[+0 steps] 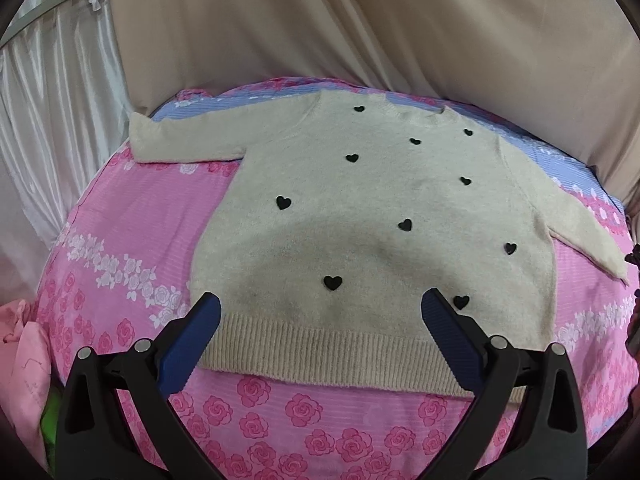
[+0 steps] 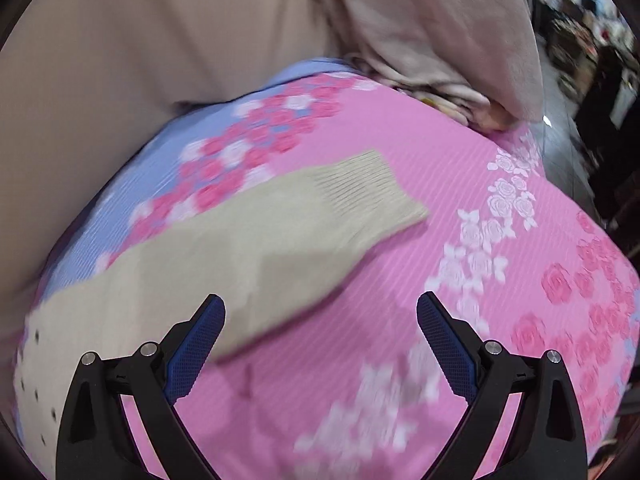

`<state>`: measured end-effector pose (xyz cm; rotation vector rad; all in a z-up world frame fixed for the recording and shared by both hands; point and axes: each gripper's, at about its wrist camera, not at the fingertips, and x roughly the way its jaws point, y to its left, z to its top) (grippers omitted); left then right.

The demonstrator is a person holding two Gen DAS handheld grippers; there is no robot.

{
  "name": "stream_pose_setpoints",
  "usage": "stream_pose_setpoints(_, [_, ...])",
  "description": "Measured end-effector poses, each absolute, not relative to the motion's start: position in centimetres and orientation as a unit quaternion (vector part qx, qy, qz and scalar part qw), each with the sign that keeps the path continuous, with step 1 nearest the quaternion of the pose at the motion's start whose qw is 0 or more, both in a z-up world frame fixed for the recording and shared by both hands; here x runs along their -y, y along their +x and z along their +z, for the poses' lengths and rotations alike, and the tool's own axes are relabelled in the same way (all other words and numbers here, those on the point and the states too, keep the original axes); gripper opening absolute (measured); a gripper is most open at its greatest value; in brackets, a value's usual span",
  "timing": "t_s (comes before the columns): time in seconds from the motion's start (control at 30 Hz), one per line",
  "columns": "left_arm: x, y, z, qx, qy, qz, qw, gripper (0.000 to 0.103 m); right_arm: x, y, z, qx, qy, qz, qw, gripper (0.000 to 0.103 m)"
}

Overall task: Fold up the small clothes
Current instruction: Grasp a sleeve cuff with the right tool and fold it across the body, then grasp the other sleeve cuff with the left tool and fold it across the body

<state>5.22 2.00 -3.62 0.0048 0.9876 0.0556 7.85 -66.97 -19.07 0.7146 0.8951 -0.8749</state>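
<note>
A small beige knit sweater (image 1: 372, 216) with black hearts lies flat, front up, on a pink rose-print sheet (image 1: 120, 240), both sleeves spread out. My left gripper (image 1: 322, 304) is open and empty, above the ribbed hem. In the right wrist view the sweater's right sleeve (image 2: 280, 240) lies stretched out toward its ribbed cuff (image 2: 372, 188). My right gripper (image 2: 320, 312) is open and empty, just above the sleeve's lower edge; its left fingertip (image 2: 208, 320) overlaps the sleeve in the view. The right view is motion-blurred.
Beige curtain fabric (image 1: 360, 32) hangs behind the bed, with white satin cloth (image 1: 52, 100) at the left. A pink garment (image 1: 24, 360) lies at the left edge. Crumpled beige cloth (image 2: 440, 60) sits at the bed's far right corner; dark clutter (image 2: 600, 40) lies beyond.
</note>
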Motion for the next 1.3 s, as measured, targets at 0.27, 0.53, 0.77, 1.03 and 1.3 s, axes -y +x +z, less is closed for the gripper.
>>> stream_pose_setpoints(0.27, [-2.6, 7.2, -4.1, -0.494, 0.012, 0.074, 0.866, 0.098, 71.3, 11.0, -23.0, -0.410, 0.381, -0.384, 0.734, 0.012])
stream_pose_setpoints(0.53, [-3.5, 9.5, -4.9, -0.495, -0.012, 0.056, 0.867, 0.098, 58.8, 19.9, -7.9, -0.297, 0.362, -0.134, 0.873, 0.012])
stream_pose_setpoints(0.77, [-6.6, 11.3, -5.0, -0.483, -0.088, 0.034, 0.870, 0.098, 35.6, 32.4, -3.0, -0.328, 0.295, 0.111, 0.891, 0.015])
stream_pose_setpoints(1.03, [-17.1, 12.8, -6.4, -0.473, -0.242, 0.069, 0.845, 0.098, 15.8, 37.3, -15.6, -0.518, 0.144, 0.123, 0.834, 0.027])
stream_pose_setpoints(1.3, [-31.9, 21.6, -10.0, -0.427, -0.353, 0.140, 0.821, 0.098, 16.1, 29.3, -15.1, -0.517, 0.100, 0.097, 0.844, 0.046])
